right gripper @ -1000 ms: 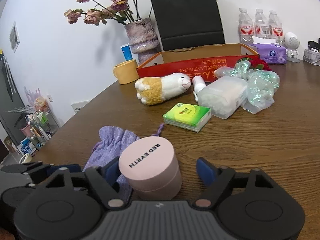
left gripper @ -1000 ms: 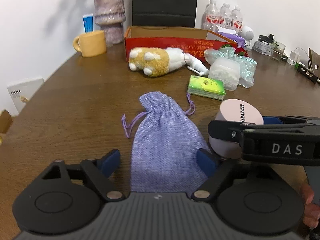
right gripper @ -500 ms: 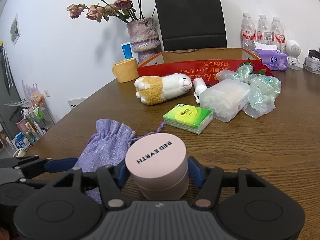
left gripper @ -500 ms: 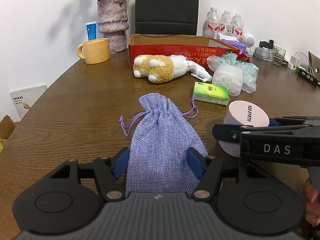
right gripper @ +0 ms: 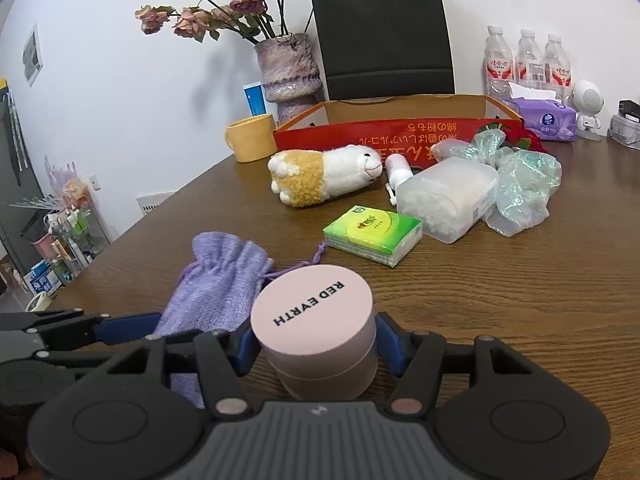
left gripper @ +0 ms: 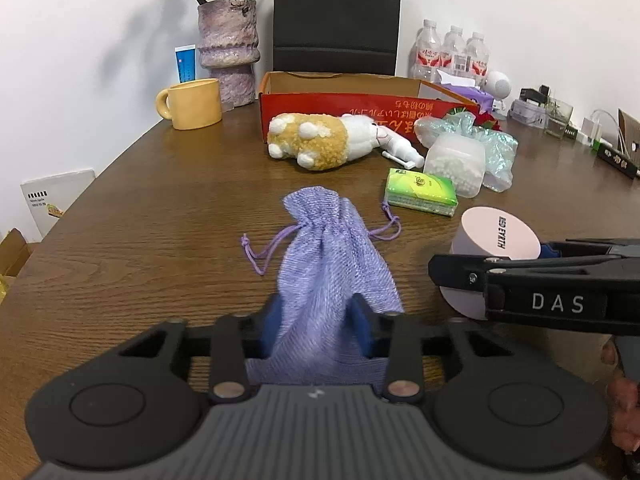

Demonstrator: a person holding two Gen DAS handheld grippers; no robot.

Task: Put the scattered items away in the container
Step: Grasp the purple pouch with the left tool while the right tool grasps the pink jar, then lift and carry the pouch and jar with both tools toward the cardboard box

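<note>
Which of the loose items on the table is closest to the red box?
The plush alpaca: it lies on its side right against the red box front, with the small white bottle beside its head. The green tissue pack sits farther forward.

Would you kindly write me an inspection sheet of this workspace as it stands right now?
Surface: brown wooden table, woodgrain visible.
Job's things: red cardboard box at the back, open top; purple drawstring pouch, pink round jar, plush alpaca lying on its side, green tissue pack, clear plastic tub, crinkled plastic bag, small white bottle.
Clutter: yellow mug, vase of dried roses, black paper bag, water bottles, purple wipes pack.
Grippers: left hand-held gripper shut on the pouch; right hand-held gripper shut on the jar.
Cables: nothing seen clearly.
Surroundings: white wall; shelf of small items at left.
</note>
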